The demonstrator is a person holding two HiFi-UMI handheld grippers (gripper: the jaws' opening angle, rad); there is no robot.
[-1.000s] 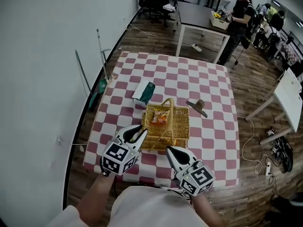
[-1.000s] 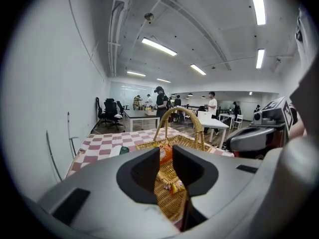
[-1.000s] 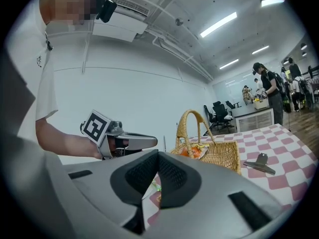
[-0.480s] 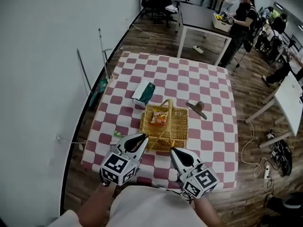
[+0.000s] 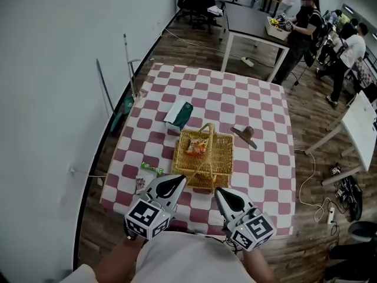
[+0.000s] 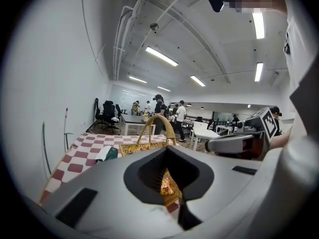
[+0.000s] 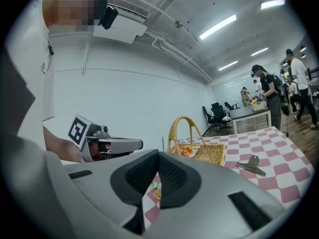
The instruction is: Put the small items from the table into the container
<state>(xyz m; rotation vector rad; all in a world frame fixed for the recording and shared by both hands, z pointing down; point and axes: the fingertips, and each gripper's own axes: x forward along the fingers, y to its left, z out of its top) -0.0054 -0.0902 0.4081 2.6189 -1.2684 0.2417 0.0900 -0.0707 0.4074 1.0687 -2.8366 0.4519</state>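
Basket (image 5: 222,158): mid-table (image 5: 259,105), handle upright, orange packet (image 5: 197,148) inside.
Clip (image 5: 245,135): just right of the basket, on the cloth.
Pack (image 5: 179,115): past the basket's far-left corner.
Green wrapper (image 5: 151,168): left of the basket.
Left gripper (image 5: 178,180): at the basket's near-left corner, jaws together, nothing between.
Right gripper (image 5: 219,191): near side of the basket, jaws together, empty.

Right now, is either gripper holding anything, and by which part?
Nothing is held. The left gripper and the right gripper both have their fingers shut together with nothing between them, near the wicker basket.
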